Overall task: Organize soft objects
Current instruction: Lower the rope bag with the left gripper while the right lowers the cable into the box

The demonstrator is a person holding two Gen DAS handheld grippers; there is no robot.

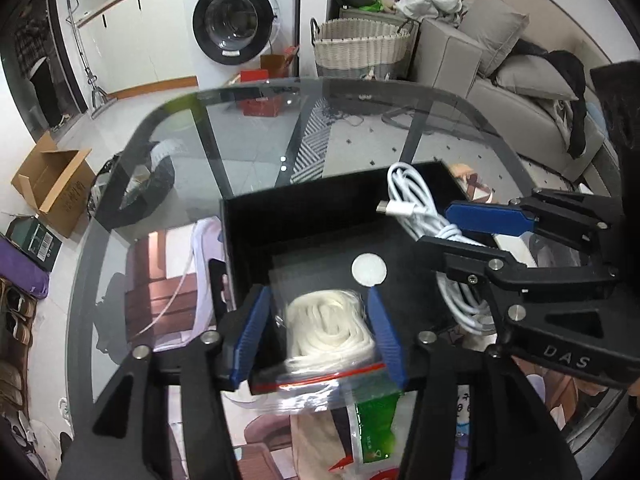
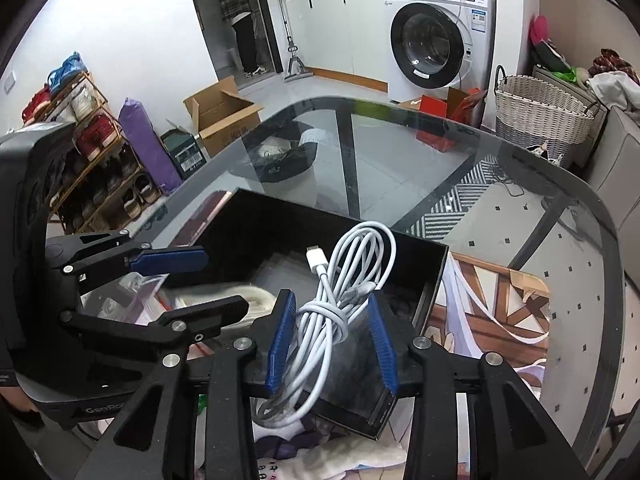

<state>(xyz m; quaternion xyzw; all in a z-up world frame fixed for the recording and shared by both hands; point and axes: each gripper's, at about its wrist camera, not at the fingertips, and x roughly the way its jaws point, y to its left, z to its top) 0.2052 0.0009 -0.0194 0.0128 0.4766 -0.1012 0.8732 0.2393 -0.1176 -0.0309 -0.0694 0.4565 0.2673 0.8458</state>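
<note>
A black open box (image 1: pixel 256 224) (image 2: pixel 424 300) sits on the glass table. My left gripper (image 1: pixel 320 332) has its blue pads either side of a clear zip bag of white cord (image 1: pixel 328 332), which lies over the box's near edge; the jaws look open around it. My right gripper (image 2: pixel 332 344) is open around a coiled white USB cable (image 2: pixel 340 300) that stands against the box's right wall. The cable (image 1: pixel 420 208) and the right gripper (image 1: pixel 472 236) also show in the left wrist view. The left gripper (image 2: pixel 200 284) shows in the right wrist view.
A round silver disc (image 1: pixel 369 269) lies on the box floor. A printed cloth mat (image 2: pixel 500 304) lies under the box. A green packet (image 1: pixel 376 428) lies near my left gripper. A wicker basket (image 1: pixel 360 48), washing machine (image 1: pixel 236 20) and sofa (image 1: pixel 520 80) stand beyond the table.
</note>
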